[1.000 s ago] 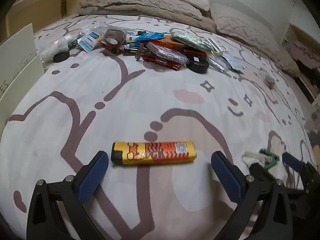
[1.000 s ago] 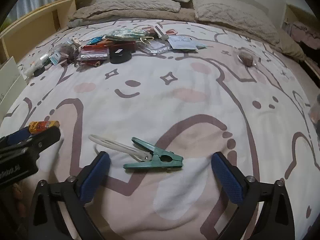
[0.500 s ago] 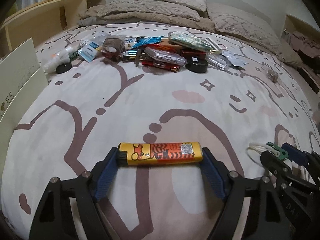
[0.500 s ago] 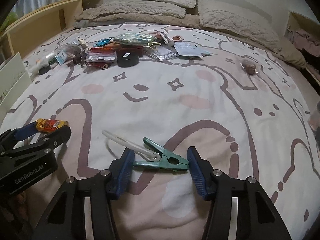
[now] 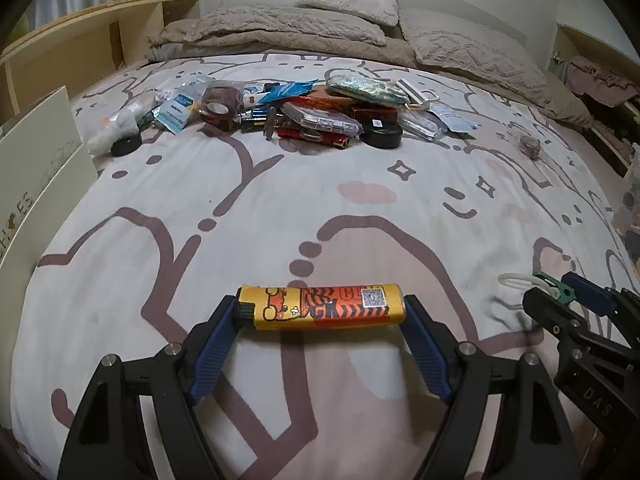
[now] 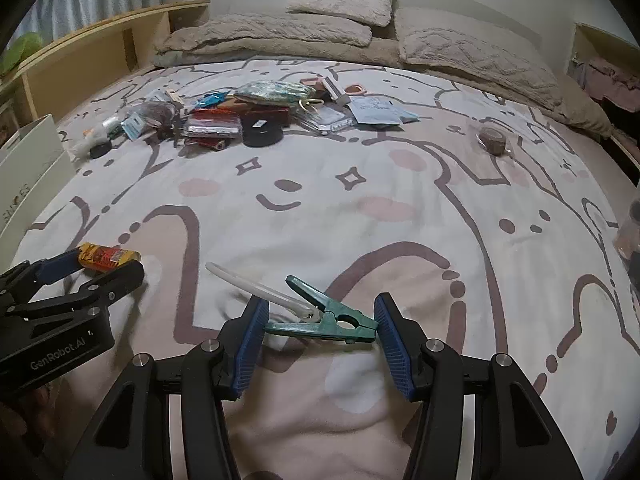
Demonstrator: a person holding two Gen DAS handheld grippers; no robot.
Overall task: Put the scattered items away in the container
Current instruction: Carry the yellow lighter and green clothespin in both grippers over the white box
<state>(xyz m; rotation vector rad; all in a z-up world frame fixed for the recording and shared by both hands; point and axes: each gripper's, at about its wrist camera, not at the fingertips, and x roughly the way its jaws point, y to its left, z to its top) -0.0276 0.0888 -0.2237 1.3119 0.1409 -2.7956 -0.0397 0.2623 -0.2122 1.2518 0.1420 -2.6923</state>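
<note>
Box (image 6: 28, 168) at bed edge, contents hidden; lighter (image 5: 320, 307) outside.

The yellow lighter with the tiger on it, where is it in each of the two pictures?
Left wrist view: the lighter lies crosswise at bottom centre, gripped end to end by the left gripper.
Right wrist view: the lighter shows at the far left edge, partly hidden by the left gripper.
Shared landmark: the black tape roll at the front of the far pile.
</note>
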